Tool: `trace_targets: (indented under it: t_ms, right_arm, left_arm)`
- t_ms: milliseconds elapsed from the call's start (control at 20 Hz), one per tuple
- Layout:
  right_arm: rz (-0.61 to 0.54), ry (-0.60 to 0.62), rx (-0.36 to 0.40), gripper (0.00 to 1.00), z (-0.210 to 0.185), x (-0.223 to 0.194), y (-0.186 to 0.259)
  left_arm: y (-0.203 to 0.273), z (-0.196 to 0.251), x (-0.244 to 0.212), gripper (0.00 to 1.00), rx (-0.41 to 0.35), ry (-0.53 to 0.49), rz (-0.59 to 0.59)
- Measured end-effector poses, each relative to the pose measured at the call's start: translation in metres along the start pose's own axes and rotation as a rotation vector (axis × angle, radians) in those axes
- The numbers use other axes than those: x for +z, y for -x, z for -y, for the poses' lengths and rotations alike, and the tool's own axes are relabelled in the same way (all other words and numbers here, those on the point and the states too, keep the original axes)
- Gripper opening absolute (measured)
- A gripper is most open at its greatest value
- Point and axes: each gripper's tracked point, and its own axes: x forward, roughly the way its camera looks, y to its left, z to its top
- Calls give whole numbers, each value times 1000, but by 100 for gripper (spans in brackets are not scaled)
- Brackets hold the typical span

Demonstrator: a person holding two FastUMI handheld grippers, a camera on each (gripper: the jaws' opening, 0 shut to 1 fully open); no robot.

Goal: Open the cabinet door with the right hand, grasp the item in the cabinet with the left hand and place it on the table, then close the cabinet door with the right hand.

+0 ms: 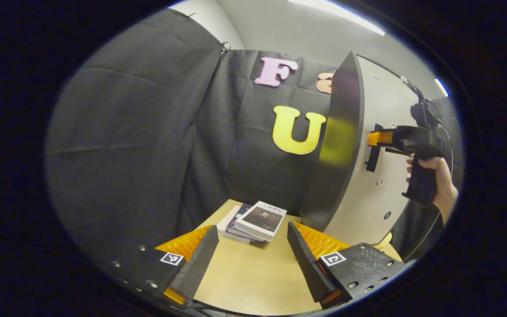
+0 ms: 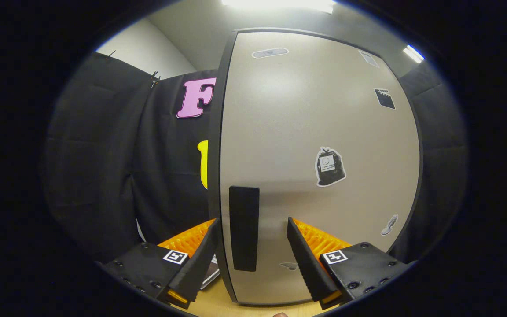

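Observation:
The cabinet door (image 2: 324, 114) is a beige panel with stickers and a dark edge (image 1: 341, 132). Its black vertical handle (image 2: 244, 229) stands between the fingers of my right gripper (image 2: 252, 221), which is open with gaps on both sides. In the left gripper view a hand holds that right gripper (image 1: 373, 152) against the handle (image 1: 371, 164). My left gripper (image 1: 252, 229) is open above the wooden table (image 1: 253, 281), holding nothing. A small stack of books (image 1: 255, 220) lies on the table just beyond its fingertips. The cabinet's inside is hidden.
Black cloth walls close in the left and back of the booth. The table's far corner sits behind the books, near the foot of the door. A strip of table (image 2: 218, 304) shows under the door's lower edge.

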Motion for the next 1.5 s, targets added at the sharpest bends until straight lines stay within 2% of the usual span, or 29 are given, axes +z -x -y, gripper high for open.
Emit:
trace_targets:
  t_ms: [50,100,200,250,350,400,450,500,550,600,650,700,800,850,900,950,1350,1500]
  right_arm:
    - [-9,-4,16,88,-5,-2,-2]
    - [-27,-13,38,86,-10,-5,-5]
    - [-64,-20,43,86,-11,-14,-13]
    - [-80,-27,34,75,-10,-18,-13]
    - [-110,-59,32,44,-11,-26,-15]
    - [-121,-76,42,34,-13,-27,-15]
    - [-116,-91,49,32,-12,-26,-14]
    - [-118,-88,32,41,-9,-28,-17]
    - [-114,-86,46,33,-9,-24,-11]
    - [-115,-66,38,31,-9,-27,-16]
    - [-113,-60,35,33,-9,-27,-17]
    - [-115,-56,40,27,-10,-27,-15]
    - [-119,-59,57,27,-9,-28,-15]
    - [-112,-61,72,19,-10,-27,-12]
    - [-118,-49,85,19,-12,-27,-13]
    - [-106,-42,95,13,-11,-26,-11]
    - [-107,-32,199,11,-10,-29,23]
    - [-102,-46,239,13,-8,-30,37]
  left_arm:
    - [2,-4,0,96,10,6,3]
    - [6,-8,1,94,20,7,15]
    - [11,-14,5,94,39,-15,33]
    - [12,-16,5,95,45,-26,34]
    - [15,-17,6,96,52,-33,37]
    - [15,-17,6,97,54,-32,39]
    - [17,-18,4,98,51,-30,42]
    - [18,-17,5,98,43,-30,49]
    - [21,-16,5,99,38,-32,54]
    - [21,-17,2,94,36,-36,50]
    - [21,-18,-1,94,38,-44,43]
    - [21,-17,-4,96,39,-51,36]
    - [22,-14,-3,99,34,-59,36]
    - [22,-11,0,96,28,-64,43]
    - [23,-11,0,94,24,-71,50]
    - [23,-10,1,94,22,-79,54]
    - [19,12,-1,99,-11,-132,54]
    - [14,18,-5,96,-16,-143,30]
